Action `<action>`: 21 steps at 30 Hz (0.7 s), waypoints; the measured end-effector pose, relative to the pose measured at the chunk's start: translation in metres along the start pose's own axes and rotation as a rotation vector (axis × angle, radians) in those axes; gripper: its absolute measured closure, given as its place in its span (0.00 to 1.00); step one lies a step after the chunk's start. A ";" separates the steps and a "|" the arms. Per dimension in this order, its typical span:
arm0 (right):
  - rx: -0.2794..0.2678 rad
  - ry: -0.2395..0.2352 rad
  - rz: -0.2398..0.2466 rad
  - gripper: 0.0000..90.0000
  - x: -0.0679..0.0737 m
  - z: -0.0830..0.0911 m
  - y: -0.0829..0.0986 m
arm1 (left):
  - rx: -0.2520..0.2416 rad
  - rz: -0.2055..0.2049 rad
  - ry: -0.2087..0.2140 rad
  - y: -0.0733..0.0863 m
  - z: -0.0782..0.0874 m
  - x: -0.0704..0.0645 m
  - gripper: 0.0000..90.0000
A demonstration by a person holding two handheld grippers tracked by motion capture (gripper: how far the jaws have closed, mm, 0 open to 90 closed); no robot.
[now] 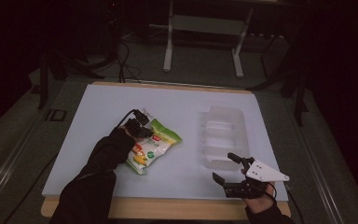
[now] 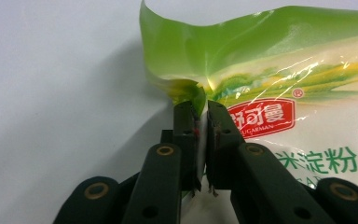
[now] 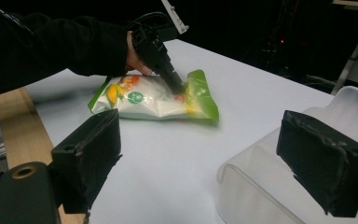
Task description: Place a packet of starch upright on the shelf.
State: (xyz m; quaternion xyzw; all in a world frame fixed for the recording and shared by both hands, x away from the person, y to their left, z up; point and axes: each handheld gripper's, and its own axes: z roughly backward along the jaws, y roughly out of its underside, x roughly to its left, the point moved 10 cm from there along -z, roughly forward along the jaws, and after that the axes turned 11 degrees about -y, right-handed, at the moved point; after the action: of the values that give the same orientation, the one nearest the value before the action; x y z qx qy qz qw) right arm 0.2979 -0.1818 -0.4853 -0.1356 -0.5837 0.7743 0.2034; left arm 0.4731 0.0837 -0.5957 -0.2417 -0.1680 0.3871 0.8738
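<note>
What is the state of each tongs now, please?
Left tongs: closed, pinching the green edge of the food bag.
Right tongs: open, holding nothing, beside the clear plastic tray.

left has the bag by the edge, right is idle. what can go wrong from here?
The left gripper pinches only a crumpled bit of the green and white plastic food bag near its top edge, so the film could slip or tear when lifted. The open right gripper sits beside the clear plastic tray and could nudge it.
</note>
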 end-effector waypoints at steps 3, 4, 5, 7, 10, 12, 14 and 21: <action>-0.004 0.001 -0.005 0.15 -0.002 0.001 0.000 | -0.027 0.004 -0.008 -0.002 0.005 0.001 0.96; -0.004 0.001 -0.005 0.15 -0.002 0.001 0.000 | -0.035 0.014 -0.006 -0.003 0.007 0.001 0.96; -0.003 0.001 -0.008 0.15 -0.002 0.001 0.000 | -0.050 0.004 -0.012 -0.004 0.010 0.002 0.96; -0.003 0.003 -0.010 0.15 -0.003 0.001 0.001 | -0.070 0.011 -0.005 -0.006 0.018 0.002 0.96; -0.005 0.004 -0.009 0.15 -0.002 0.001 0.000 | -0.107 0.025 0.003 -0.009 0.031 0.003 0.96; -0.006 0.005 -0.009 0.15 -0.001 0.001 0.000 | -0.129 0.038 0.008 -0.011 0.039 0.003 0.96; -0.008 0.006 -0.007 0.15 -0.001 0.001 -0.001 | -0.156 0.042 0.007 -0.013 0.050 0.002 0.96; -0.018 0.010 0.002 0.15 0.001 0.003 -0.004 | -0.220 0.054 0.007 -0.013 0.079 -0.002 0.97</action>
State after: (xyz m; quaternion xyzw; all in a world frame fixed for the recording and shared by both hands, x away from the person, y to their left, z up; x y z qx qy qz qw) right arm 0.2964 -0.1831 -0.4802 -0.1418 -0.5893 0.7686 0.2045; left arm 0.4416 0.0978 -0.5236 -0.3420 -0.2000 0.3887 0.8318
